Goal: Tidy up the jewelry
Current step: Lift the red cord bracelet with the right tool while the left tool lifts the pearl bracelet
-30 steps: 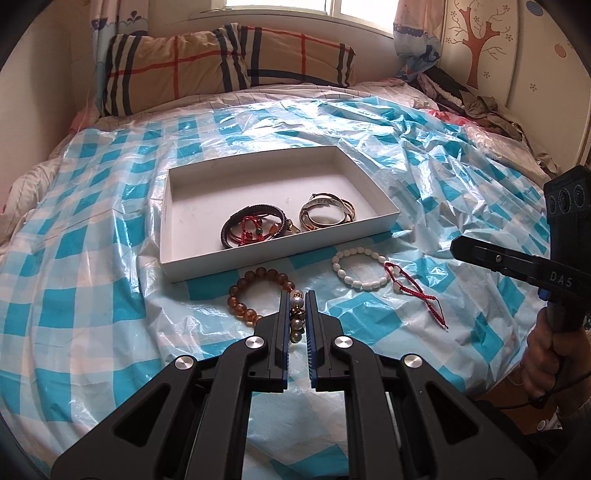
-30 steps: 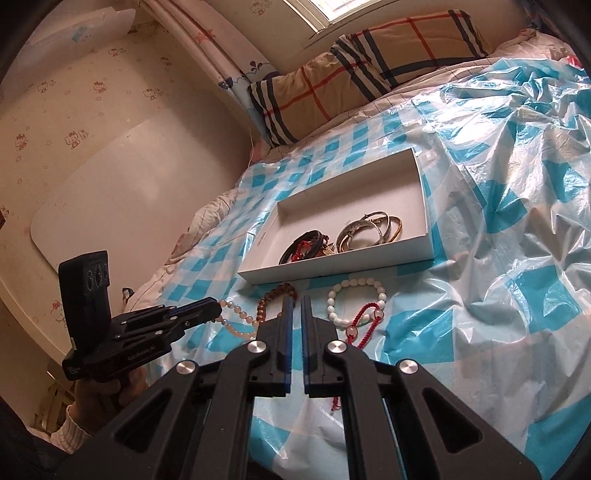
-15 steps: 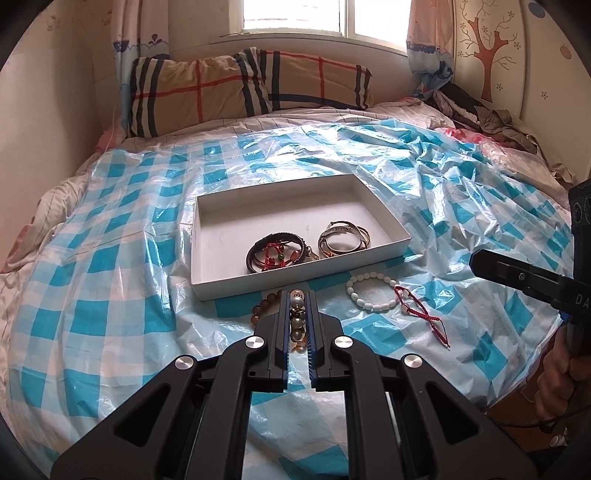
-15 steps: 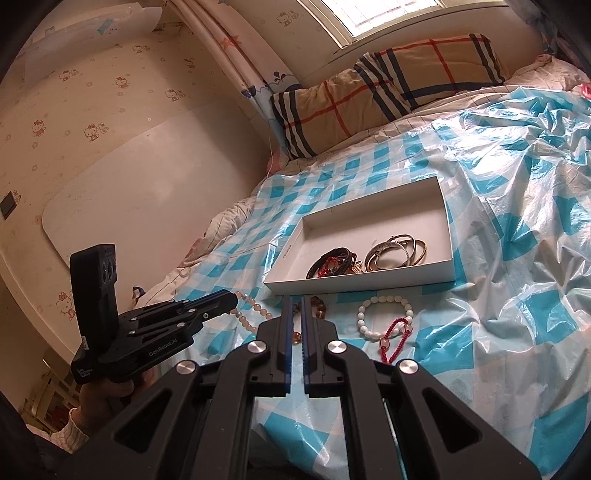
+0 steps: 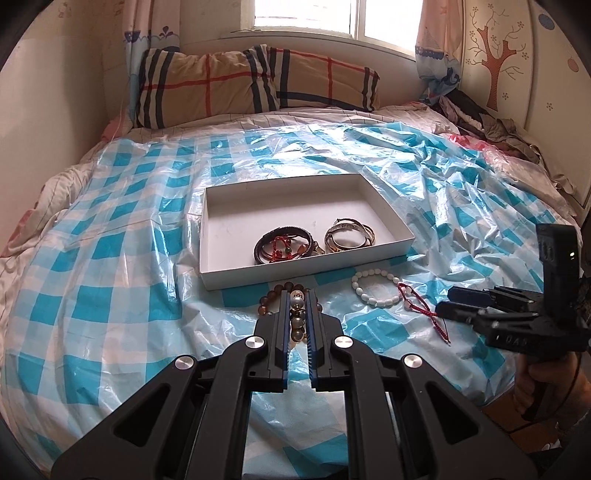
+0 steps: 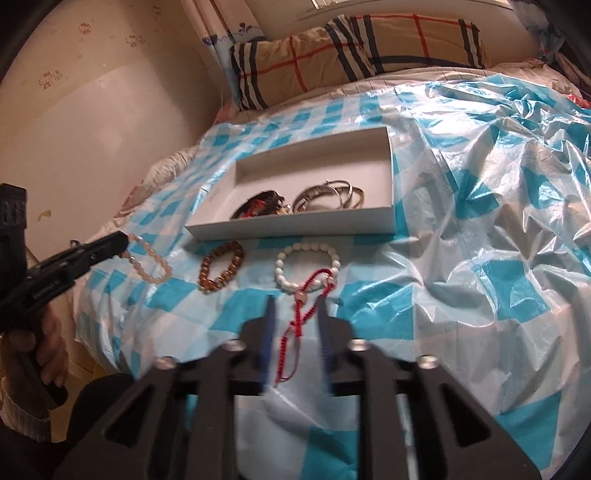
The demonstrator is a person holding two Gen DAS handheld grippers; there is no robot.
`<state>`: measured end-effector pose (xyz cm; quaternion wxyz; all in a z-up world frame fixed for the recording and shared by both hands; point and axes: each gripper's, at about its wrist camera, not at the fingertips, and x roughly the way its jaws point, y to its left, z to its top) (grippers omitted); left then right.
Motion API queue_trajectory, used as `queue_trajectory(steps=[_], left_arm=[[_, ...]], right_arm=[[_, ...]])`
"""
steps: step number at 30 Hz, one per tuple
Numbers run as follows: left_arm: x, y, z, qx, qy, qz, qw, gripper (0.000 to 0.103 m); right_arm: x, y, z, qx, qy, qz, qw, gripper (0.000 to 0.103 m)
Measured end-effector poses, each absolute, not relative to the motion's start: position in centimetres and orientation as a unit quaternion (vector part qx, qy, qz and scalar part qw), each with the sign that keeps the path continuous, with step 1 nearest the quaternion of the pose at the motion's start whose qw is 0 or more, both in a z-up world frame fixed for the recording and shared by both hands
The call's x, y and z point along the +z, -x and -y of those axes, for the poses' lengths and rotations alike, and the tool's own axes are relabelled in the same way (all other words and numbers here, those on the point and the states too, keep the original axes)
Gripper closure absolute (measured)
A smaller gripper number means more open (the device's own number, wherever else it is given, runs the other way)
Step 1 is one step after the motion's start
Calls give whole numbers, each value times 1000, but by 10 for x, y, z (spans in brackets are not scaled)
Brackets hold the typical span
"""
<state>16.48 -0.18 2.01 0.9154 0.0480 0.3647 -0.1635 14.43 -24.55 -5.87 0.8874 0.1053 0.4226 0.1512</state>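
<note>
Between the left gripper's (image 5: 297, 295) narrow-set jaws hangs a bead bracelet (image 5: 296, 314), pinched; its pale, glossy round beads dangle off the tip in the right wrist view and do not rest flat on the sheet. Just ahead of that gripper lies a loop of amber-brown round beads (image 6: 221, 270), partly hidden by the fingers in the left view. To its right sits a ring of smooth white oval beads (image 5: 376, 288), with a thin red woven cord (image 6: 306, 295) crossing its near edge. The right gripper (image 6: 295, 306) hovers over that cord, its blue-padded jaws opening, blurred; the cord runs down between them without either pad pressing it.

Beyond both tools stands a shallow white card box (image 5: 229, 275), rectangular, matte. Inside, near its front wall, are dark braided bangles with a red knot (image 5: 284, 243) and, beside them, a stack of thin metal bangles (image 5: 349, 236).

Everything rests on a crinkled, shiny plastic sheet (image 5: 110, 295) in blue and white checks, spread over a bed. At the far end lies a tan plaid pillow (image 5: 255, 83) under a bright window (image 5: 306, 16), with curtains at each side and a tree decal (image 5: 496, 59) on the right wall
</note>
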Motion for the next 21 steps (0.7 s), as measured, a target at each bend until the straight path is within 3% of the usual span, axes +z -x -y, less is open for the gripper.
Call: queue_trajectory(steps=[4, 6, 8, 9, 21], left_arm=[[14, -168, 5, -167, -50, -370, 913, 96], [13, -168, 8, -168, -51, -371, 912, 96], [14, -167, 10, -169, -51, -369, 912, 96], [16, -166, 11, -170, -52, -368, 913, 96], [33, -156, 13, -170, -57, -347, 920, 96]], right_arm=[[-75, -152, 232, 148, -62, -435, 886, 28], [-74, -152, 224, 144, -32, -433, 889, 47], [-71, -150, 229, 149, -47, -431, 889, 87], [-68, -150, 233, 155, -63, -430, 887, 96], [2, -117, 253, 248, -210, -322, 889, 98]])
